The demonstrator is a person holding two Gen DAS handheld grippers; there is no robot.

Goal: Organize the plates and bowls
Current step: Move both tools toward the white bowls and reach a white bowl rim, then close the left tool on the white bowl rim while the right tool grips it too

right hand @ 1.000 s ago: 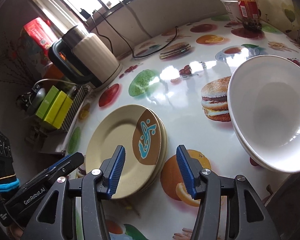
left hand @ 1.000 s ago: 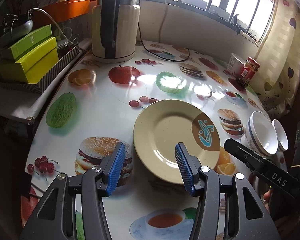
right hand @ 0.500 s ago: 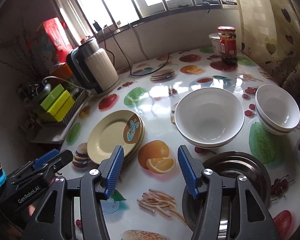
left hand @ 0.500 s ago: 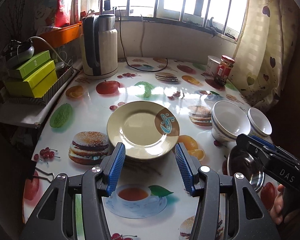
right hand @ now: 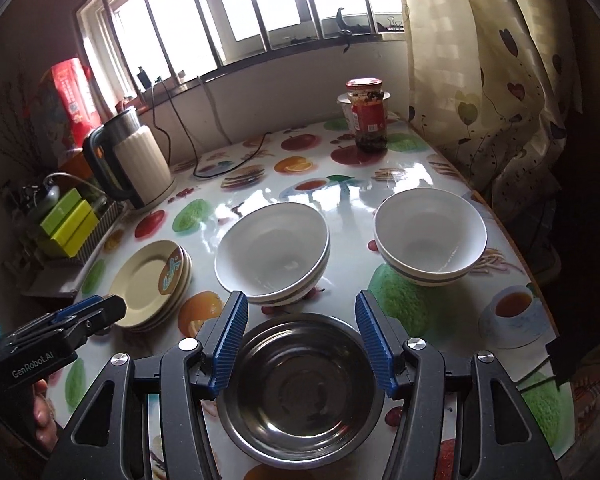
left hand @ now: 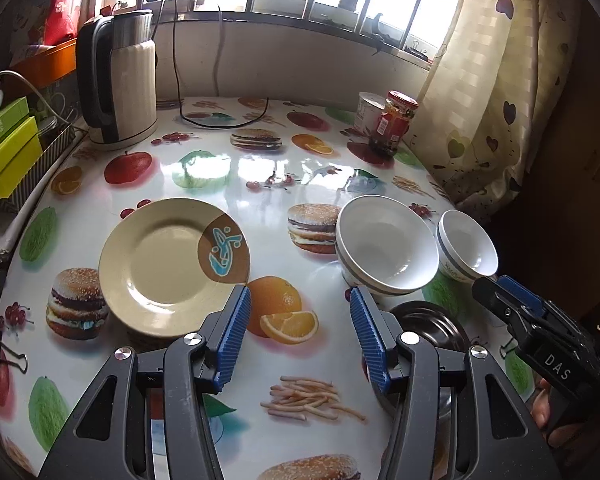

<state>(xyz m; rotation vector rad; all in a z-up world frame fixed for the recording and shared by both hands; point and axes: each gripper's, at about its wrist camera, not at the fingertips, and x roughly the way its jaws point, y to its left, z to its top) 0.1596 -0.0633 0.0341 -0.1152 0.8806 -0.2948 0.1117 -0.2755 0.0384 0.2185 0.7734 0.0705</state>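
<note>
A stack of cream plates (left hand: 168, 256) with a brown and blue patch lies on the fruit-print table, left of centre; it also shows in the right wrist view (right hand: 152, 280). A stack of large white bowls (right hand: 272, 256) and a smaller white bowl (right hand: 430, 236) stand beyond a steel bowl (right hand: 300, 392). In the left wrist view they are the large bowls (left hand: 384, 244), the small bowl (left hand: 466, 250) and the steel bowl (left hand: 428, 320). My left gripper (left hand: 300, 340) is open and empty, above the table near the plates. My right gripper (right hand: 300, 344) is open and empty, above the steel bowl.
A cream electric kettle (left hand: 118, 80) with its cord stands at the back left. A red-lidded jar (left hand: 392, 124) and a white tub (left hand: 368, 112) stand at the back right. Green boxes (left hand: 4, 152) sit in a rack at the left. A curtain (right hand: 500, 80) hangs on the right.
Both grippers have pulled back from the plates and bowls and risen, so more of the table shows. The left view has swung right. Both stay open and empty.
</note>
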